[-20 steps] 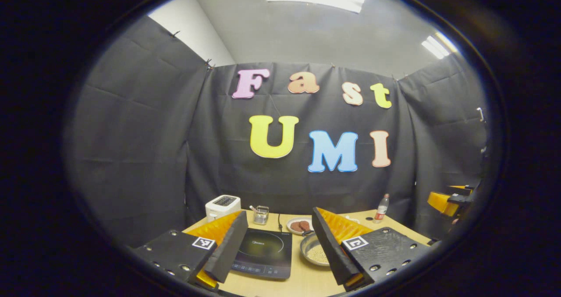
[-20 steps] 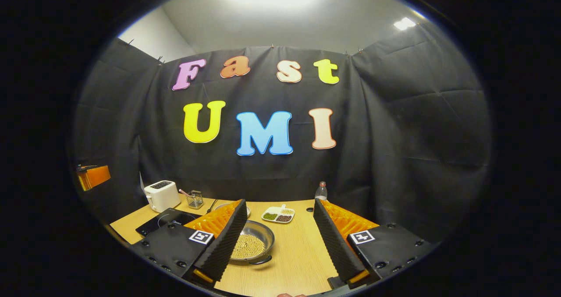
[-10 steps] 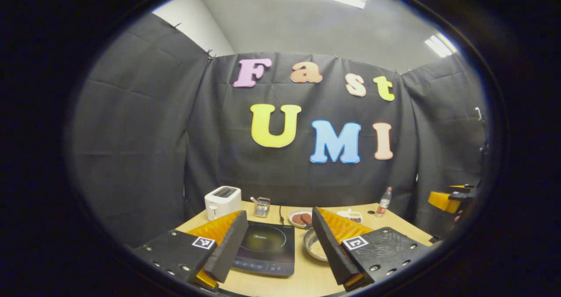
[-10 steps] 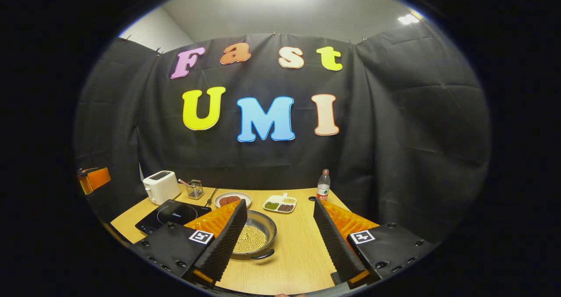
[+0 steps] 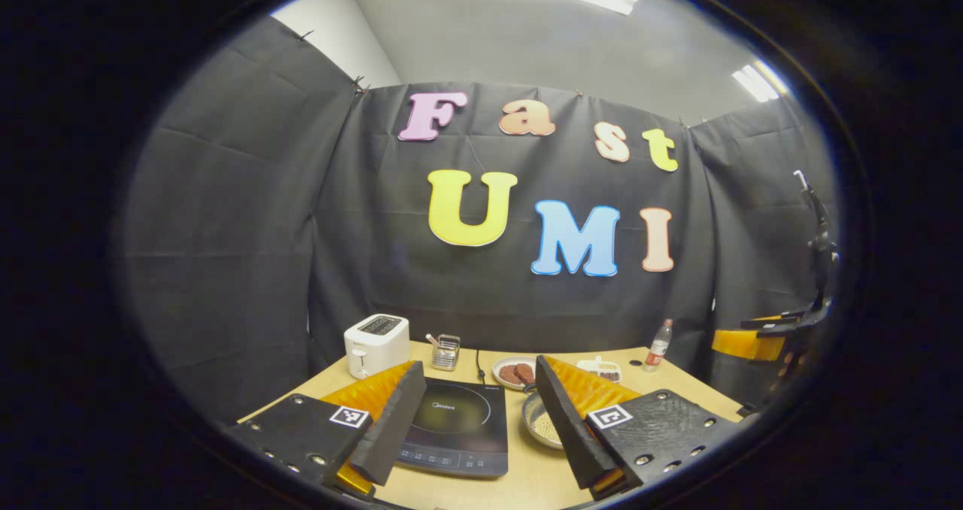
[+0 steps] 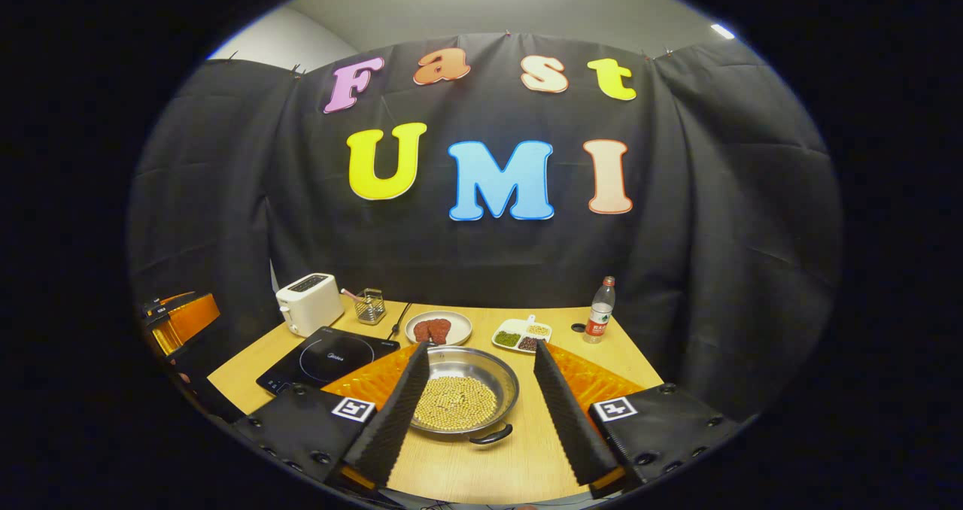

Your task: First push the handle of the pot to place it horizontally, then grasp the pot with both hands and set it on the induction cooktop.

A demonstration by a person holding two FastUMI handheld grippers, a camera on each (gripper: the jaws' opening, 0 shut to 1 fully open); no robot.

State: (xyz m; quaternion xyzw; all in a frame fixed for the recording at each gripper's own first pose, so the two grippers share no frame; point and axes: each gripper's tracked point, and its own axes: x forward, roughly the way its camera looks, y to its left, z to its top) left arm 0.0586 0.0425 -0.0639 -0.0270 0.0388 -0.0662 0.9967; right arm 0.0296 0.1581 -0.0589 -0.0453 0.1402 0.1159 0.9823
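Note:
A steel pot (image 6: 466, 397) full of pale beans stands on the wooden table (image 6: 602, 359), with one dark handle (image 6: 490, 437) at its near side. My right gripper (image 6: 481, 350) hangs open above and short of it, so the pot shows between the two fingers. The black induction cooktop (image 6: 327, 359) lies just left of the pot. In the left gripper view the cooktop (image 5: 459, 427) shows between the fingers of my open left gripper (image 5: 480, 365), and the pot (image 5: 543, 420) peeks out beside the right finger. Neither gripper touches anything.
Along the back of the table stand a white toaster (image 6: 307, 303), a small wire holder (image 6: 369, 307), a plate of brown patties (image 6: 438, 328), a divided dish of grains (image 6: 523, 335) and a bottle (image 6: 599, 320). Black cloth walls close in the booth.
My right gripper has moved left and closer, so the pot now sits between its fingers instead of behind the left one. The left gripper shifted only slightly. Both stay open.

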